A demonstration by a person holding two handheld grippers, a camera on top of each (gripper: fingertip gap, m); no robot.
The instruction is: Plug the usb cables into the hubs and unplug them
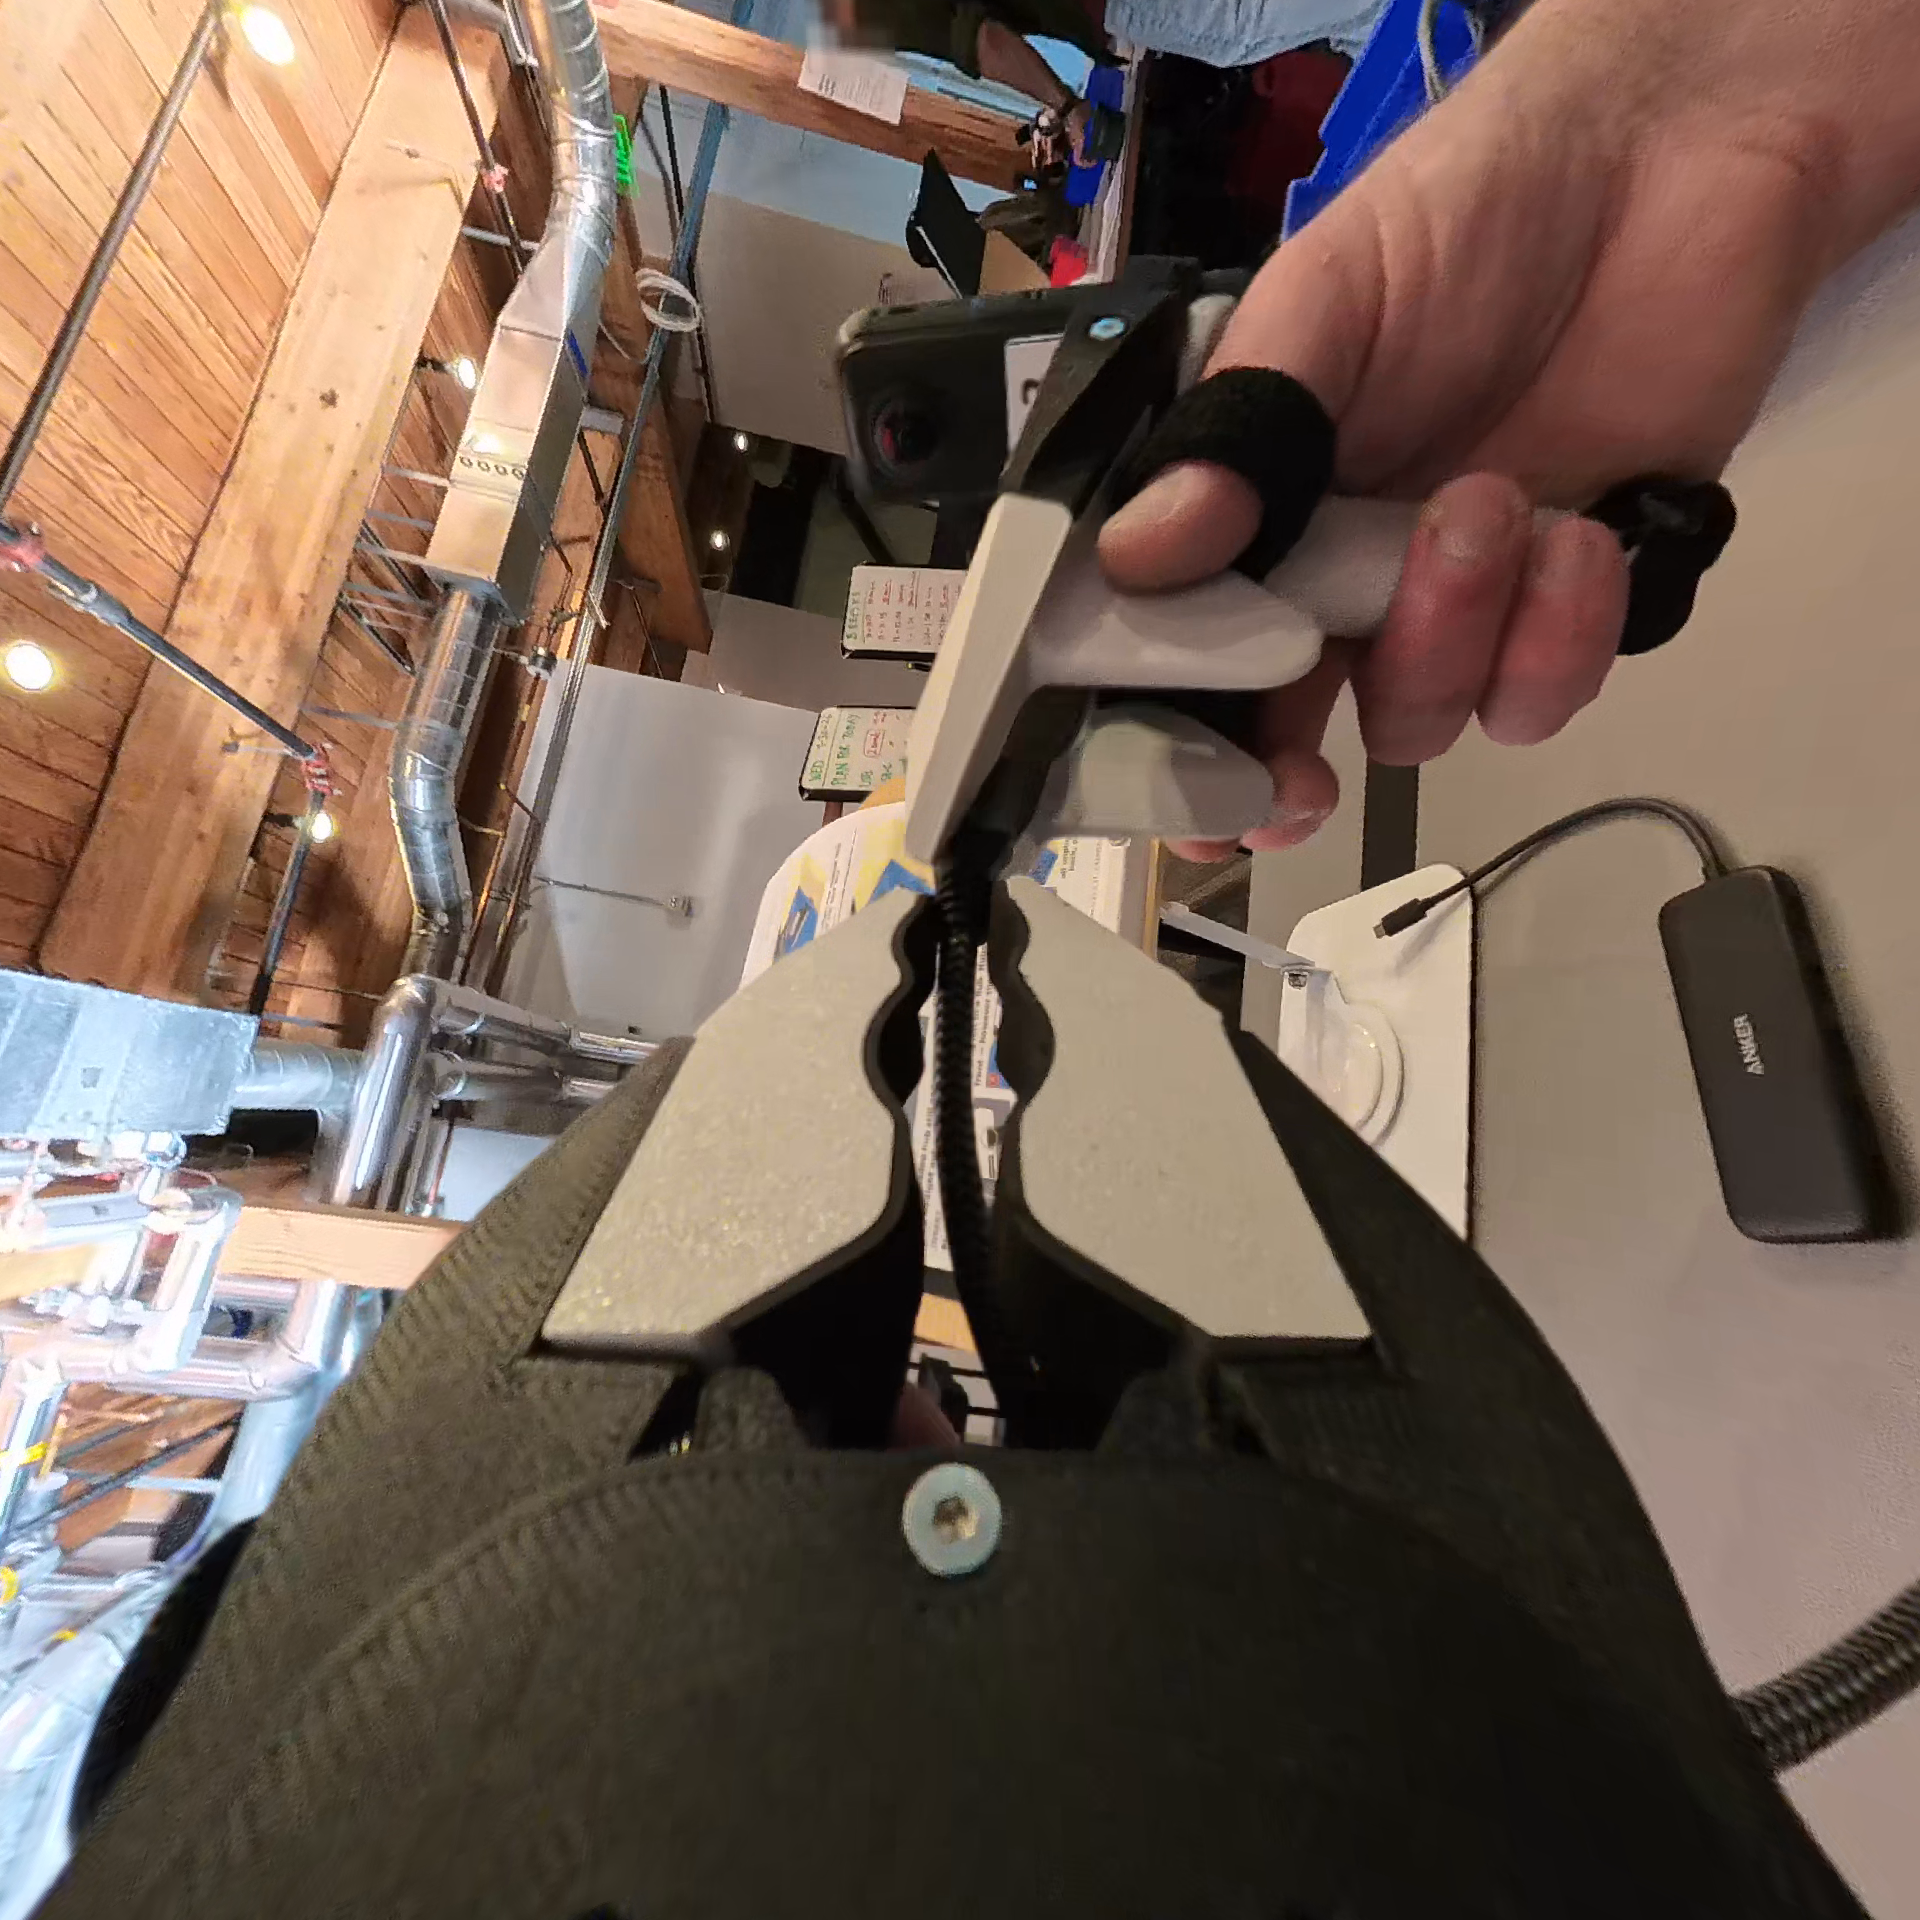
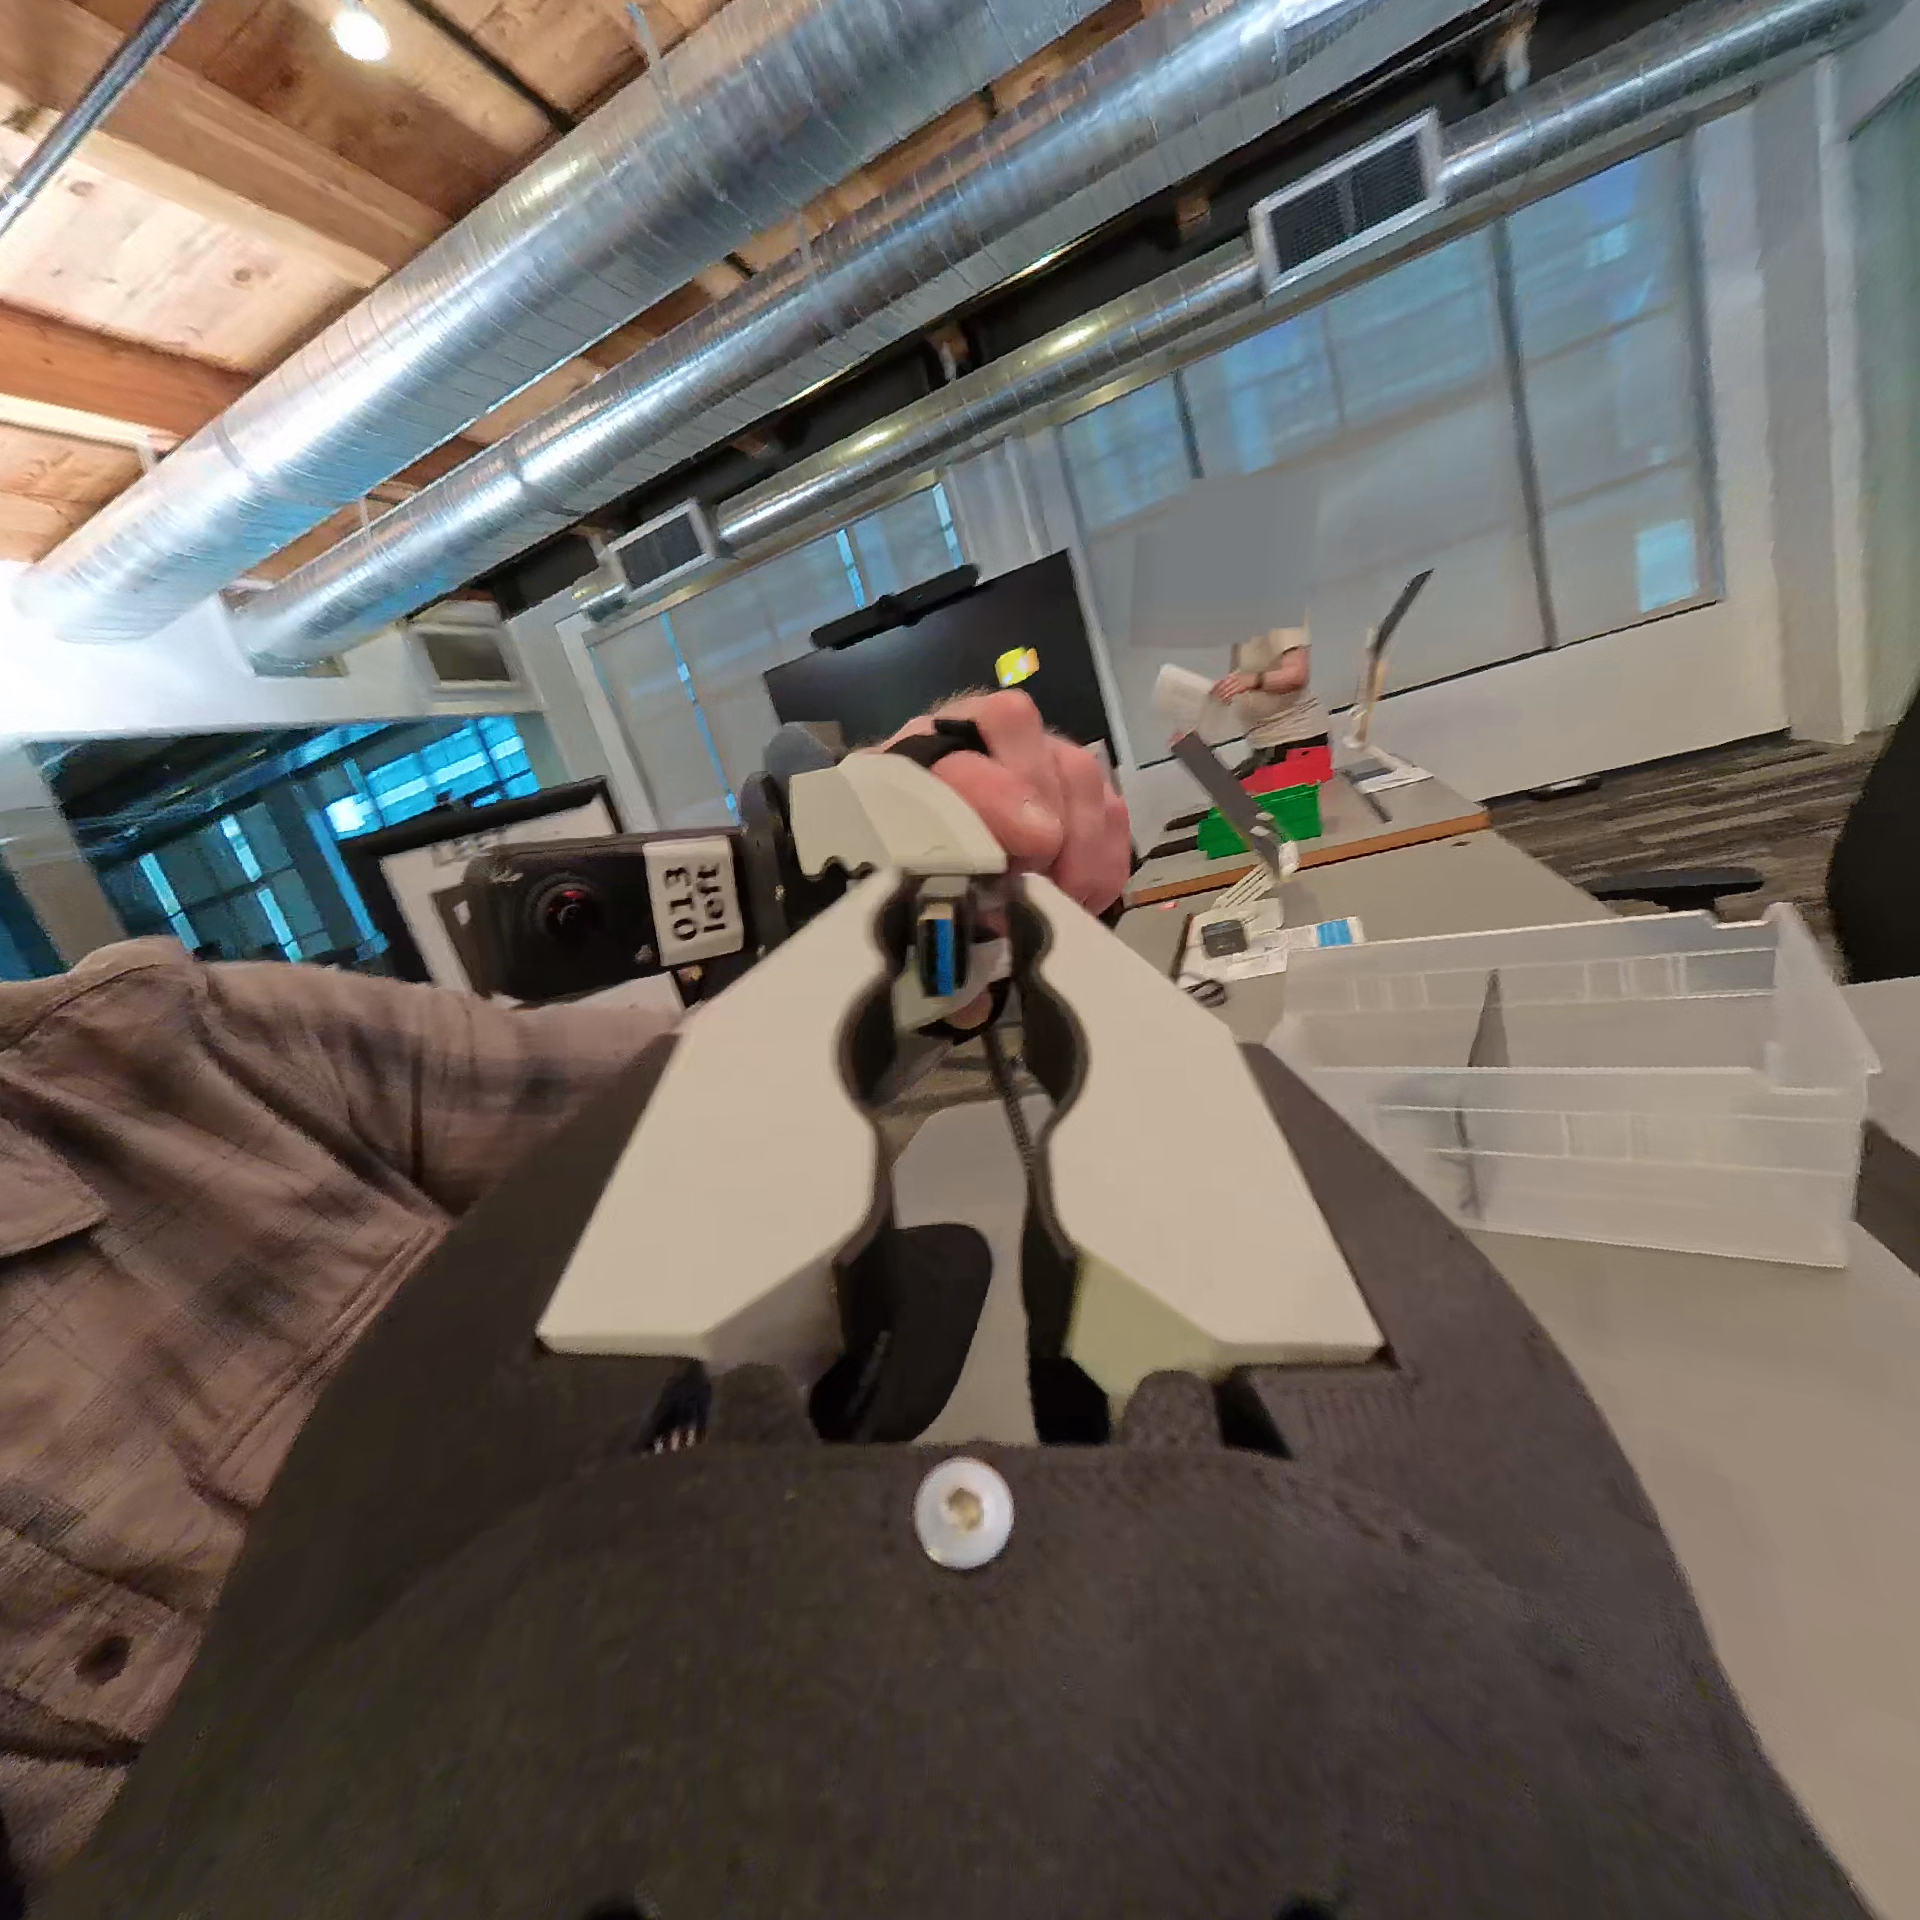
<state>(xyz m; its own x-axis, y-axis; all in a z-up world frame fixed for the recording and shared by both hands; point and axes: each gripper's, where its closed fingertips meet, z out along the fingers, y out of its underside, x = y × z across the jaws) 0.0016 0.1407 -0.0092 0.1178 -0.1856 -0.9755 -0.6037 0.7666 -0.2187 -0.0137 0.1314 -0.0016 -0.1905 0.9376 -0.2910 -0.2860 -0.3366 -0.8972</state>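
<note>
A black braided USB cable (image 1: pixel 961 1091) runs lengthways between my left gripper's (image 1: pixel 961 904) grey fingers, which are closed in on it at the tips. The cable's far end goes into my right gripper (image 1: pixel 982 836), which faces the left one and pinches that end. In the right wrist view a USB plug (image 2: pixel 940 935) with a blue insert sits between my right gripper's (image 2: pixel 954 888) fingertips. The left gripper's finger (image 2: pixel 894 821) is just beyond it. A black hub (image 1: pixel 1766 1049) lies flat on the grey table (image 1: pixel 1662 1455) with nothing plugged into it. Both grippers are held in the air, away from the hub.
The hub's thin lead ends in a small plug (image 1: pixel 1397 925) lying on a white pad (image 1: pixel 1444 1143). The braided cable trails over the table (image 1: pixel 1818 1714). A clear plastic divided bin (image 2: pixel 1610 1122) stands on the table to the right. A person stands far back by red and green bins (image 2: pixel 1262 821). The grippers are tip to tip, or close to it.
</note>
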